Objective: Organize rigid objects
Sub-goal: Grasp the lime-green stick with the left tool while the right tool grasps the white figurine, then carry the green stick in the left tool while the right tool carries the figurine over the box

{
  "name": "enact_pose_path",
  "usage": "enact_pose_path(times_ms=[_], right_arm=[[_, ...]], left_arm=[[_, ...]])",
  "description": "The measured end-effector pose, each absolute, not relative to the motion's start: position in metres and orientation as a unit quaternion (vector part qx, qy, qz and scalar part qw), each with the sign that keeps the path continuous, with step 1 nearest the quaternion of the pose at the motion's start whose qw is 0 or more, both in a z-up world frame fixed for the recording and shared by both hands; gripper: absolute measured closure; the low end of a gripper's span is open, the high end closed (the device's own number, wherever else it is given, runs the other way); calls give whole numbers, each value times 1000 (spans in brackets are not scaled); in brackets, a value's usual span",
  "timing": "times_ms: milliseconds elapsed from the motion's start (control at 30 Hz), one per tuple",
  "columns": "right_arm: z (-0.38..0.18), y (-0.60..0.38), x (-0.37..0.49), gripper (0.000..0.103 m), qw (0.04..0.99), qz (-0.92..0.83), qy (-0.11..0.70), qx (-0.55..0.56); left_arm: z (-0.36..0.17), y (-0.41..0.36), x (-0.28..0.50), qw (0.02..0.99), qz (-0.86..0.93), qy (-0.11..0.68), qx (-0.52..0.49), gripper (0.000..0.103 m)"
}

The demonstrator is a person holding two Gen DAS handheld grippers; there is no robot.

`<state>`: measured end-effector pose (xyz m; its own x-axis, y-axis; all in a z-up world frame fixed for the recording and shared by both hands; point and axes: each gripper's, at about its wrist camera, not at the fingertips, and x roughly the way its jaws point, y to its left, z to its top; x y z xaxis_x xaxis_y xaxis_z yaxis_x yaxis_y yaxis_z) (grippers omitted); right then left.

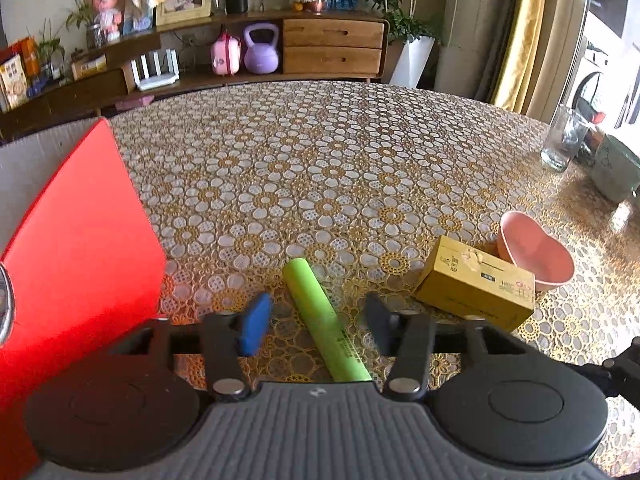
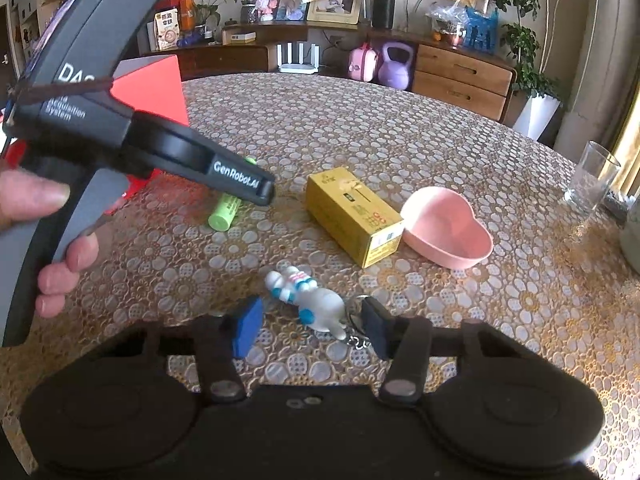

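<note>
A green cylinder lies on the patterned table between the fingers of my open left gripper, apart from both pads; it also shows in the right wrist view. A yellow box lies to its right, with a pink heart-shaped bowl beyond. My open right gripper straddles a white astronaut keychain without touching it. The left gripper's body fills the left of the right wrist view.
A red box stands at the left of the table. A drinking glass stands at the far right edge beside a pale container. A wooden sideboard stands behind the table.
</note>
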<state>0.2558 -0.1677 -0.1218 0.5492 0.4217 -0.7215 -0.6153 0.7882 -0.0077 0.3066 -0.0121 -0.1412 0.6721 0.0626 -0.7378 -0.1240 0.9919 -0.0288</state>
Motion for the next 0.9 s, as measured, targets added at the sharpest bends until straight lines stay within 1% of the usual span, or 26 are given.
enact_pose_path(times_ms=[33,100,133,200,467,533,567,767,900], right_arm=[[-121,-168,256,59,871,297,370,-128],[-120,-169,256,69,873,293,370,-125],[-120,-169,256,71,873,291,371,-124],[-118,-170,256,72,873,290,373,-120],[-109,-177,247,73,886,277,360,-90],[-104,-181,244,74,888,274,361,-74],[-102,-183,242,80,889,274,361,-68],[-89,-190,231,94,891,272,359,-58],[-81,-195,221,97,897,263,351,-57]], left_arm=[[-141,-13,307,914,54,401,-35,67],[-141,-12,307,914,61,400,-35,74],[-141,-11,307,914,63,400,-37,80],[-140,-12,307,914,59,401,-38,87],[-135,-13,294,914,46,401,-36,87],[-132,-12,288,914,40,401,-41,87],[-130,-12,285,914,37,401,-43,87],[-116,-12,266,915,16,400,-48,87],[-103,-13,251,918,-2,394,-49,87]])
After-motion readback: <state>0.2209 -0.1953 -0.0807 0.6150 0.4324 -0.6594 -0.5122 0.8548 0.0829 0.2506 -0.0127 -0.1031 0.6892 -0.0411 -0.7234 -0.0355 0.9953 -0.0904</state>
